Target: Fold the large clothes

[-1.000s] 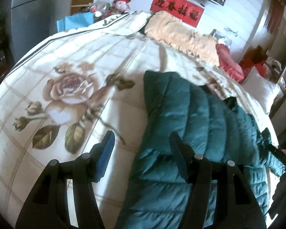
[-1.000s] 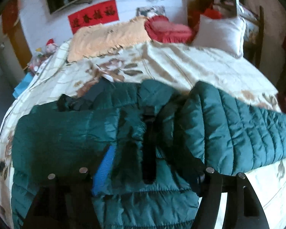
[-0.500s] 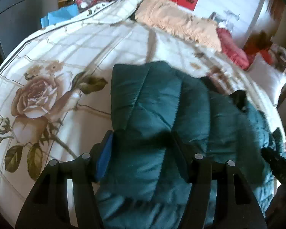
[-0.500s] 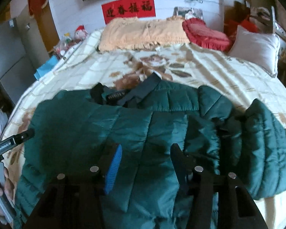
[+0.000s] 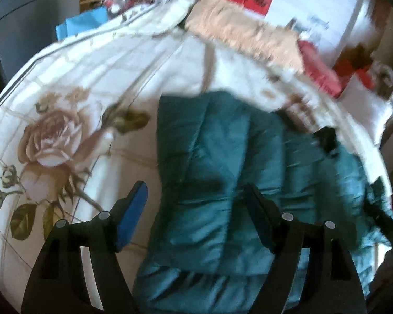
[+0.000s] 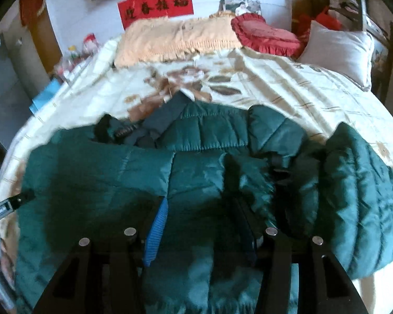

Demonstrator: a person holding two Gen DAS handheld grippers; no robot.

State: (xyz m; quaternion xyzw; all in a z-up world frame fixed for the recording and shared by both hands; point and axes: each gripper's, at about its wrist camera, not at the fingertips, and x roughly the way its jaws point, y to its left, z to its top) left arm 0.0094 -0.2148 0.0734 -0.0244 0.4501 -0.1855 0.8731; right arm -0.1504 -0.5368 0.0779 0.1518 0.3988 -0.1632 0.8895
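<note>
The green puffy jacket lies spread on the bed, near the bed's front edge. Its collar points toward the head of the bed. 1 sleeve lies out toward the right edge of the bed. In the left wrist view, another sleeve is folded in over the body of the jacket.

The left gripper is wide open. Nothing is between its 2 fingers. It hangs over the left side of the jacket. Its blue pad is over the flower print on the bed cover, and the other finger is over the green cloth. This view is blurry, so I cannot tell if the fingers touch the cloth.

The right gripper is open about halfway. It is over the middle of the jacket, close to the cloth. I cannot tell if it touches, and it has no hold on anything.

At the head of the bed lie a yellow fringed blanket, a red frilly pillow and a white pillow in the right corner. A red banner hangs on the wall behind.
</note>
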